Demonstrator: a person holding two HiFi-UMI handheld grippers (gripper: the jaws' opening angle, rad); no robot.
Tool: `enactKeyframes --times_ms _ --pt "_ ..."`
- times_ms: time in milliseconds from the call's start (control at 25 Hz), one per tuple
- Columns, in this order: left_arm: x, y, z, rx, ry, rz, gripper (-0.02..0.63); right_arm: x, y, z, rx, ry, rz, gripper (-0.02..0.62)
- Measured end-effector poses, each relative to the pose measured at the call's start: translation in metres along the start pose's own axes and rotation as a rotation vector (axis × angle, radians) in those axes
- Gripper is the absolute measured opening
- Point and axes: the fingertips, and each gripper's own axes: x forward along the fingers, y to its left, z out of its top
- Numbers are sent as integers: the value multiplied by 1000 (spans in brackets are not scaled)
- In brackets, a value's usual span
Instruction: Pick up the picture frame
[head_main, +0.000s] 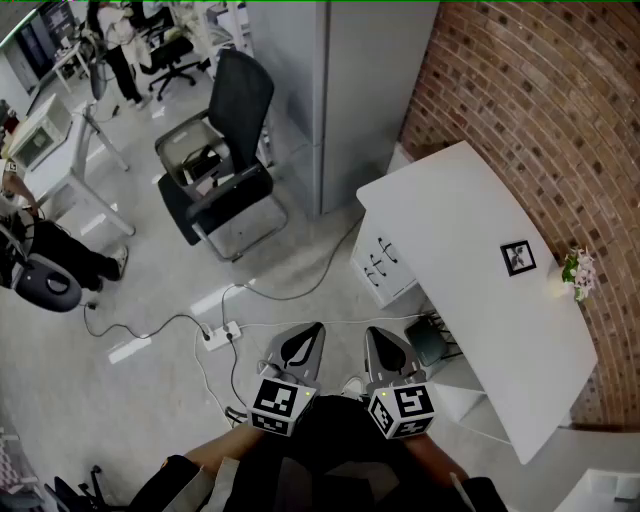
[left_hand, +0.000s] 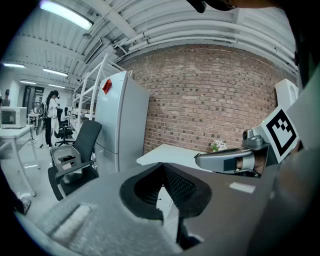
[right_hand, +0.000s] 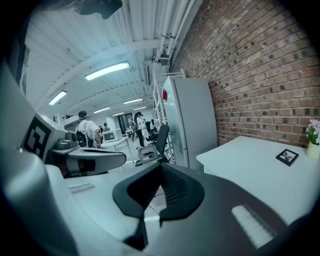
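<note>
The small black picture frame (head_main: 518, 257) lies flat on the white table (head_main: 455, 230) near the brick wall, and shows in the right gripper view too (right_hand: 287, 157). A little vase of pale flowers (head_main: 578, 272) stands just to its right. My left gripper (head_main: 312, 332) and right gripper (head_main: 374, 336) hang side by side over the floor, well short of the table. Both are shut with nothing between the jaws. In the left gripper view the jaws (left_hand: 162, 168) meet, and the frame is hidden from that view. The right gripper's jaws (right_hand: 161, 168) are likewise closed together.
A black office chair (head_main: 215, 150) stands on the floor to the left beside a tall grey cabinet (head_main: 330, 90). A white drawer unit (head_main: 385, 265) sits under the table's near end. Cables and a power strip (head_main: 220, 335) lie on the floor ahead of the grippers. People stand far back.
</note>
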Motion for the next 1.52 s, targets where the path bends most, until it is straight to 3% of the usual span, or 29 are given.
enactKeyframes --times_ms 840,1200,1520 --pt "27 -45 8 28 1 -31 0 -32 -45 1 37 -33 -35 2" --pt "58 -106 8 62 9 -76 0 -74 -100 -6 67 -58 -97 2" --pt "92 -165 16 111 10 -171 0 -113 -152 -5 95 -97 -194 2"
